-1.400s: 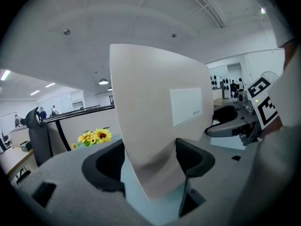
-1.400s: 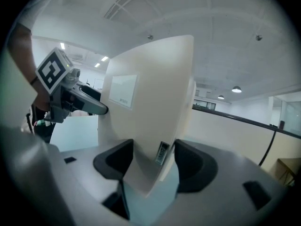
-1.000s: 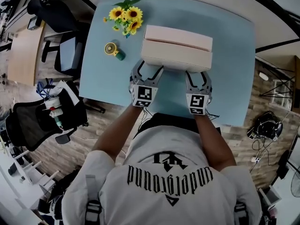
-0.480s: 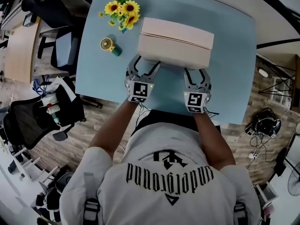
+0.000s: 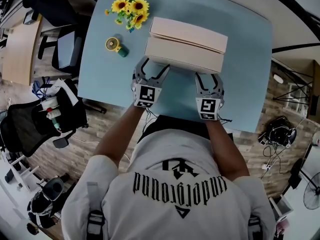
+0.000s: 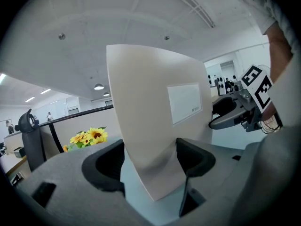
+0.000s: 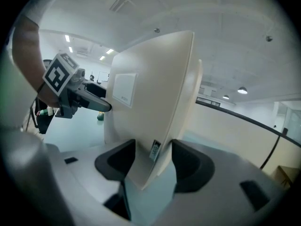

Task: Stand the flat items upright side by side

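- On the table, your left gripper and right gripper clamp the ends of the near box.
- You're steadying it upright, just beside the far box.

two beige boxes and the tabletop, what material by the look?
Near box and far box: probably paperboard with a matte beige finish. They have crisp folded edges, the near one carries a stuck-on white label, and it buckles slightly near its lower corner. Tabletop: smooth pale blue with a soft sheen, likely laminate or paint; its core can't be told.
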### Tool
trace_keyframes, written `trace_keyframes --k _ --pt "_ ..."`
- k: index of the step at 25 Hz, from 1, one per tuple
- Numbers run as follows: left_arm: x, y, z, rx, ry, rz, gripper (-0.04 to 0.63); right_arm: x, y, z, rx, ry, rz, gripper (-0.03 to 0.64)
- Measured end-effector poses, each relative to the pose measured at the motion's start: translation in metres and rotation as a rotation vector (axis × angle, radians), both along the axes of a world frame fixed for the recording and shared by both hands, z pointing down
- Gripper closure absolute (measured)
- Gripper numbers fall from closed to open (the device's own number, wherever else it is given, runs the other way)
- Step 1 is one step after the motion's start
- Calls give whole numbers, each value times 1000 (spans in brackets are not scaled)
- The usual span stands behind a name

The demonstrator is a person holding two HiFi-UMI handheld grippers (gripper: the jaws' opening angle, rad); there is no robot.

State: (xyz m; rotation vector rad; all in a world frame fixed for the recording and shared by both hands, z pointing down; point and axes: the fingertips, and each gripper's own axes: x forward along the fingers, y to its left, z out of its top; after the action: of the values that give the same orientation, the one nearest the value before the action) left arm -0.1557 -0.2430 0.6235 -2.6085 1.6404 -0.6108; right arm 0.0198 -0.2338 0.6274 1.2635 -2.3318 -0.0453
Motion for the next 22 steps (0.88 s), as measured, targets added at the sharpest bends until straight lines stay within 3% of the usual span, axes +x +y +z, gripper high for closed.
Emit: trace_keyframes --k 8,15,22 --pt "-2 3 -3 -9 27 -20 239 -1 2 -6 -11 -17 -3 367" --pt "-4 13 -35 30 53 -22 238 4 17 -28 3 -39 -1 371" --pt "-8 36 -70 29 131 -28 239 13 34 -68 26 -99 10 383"
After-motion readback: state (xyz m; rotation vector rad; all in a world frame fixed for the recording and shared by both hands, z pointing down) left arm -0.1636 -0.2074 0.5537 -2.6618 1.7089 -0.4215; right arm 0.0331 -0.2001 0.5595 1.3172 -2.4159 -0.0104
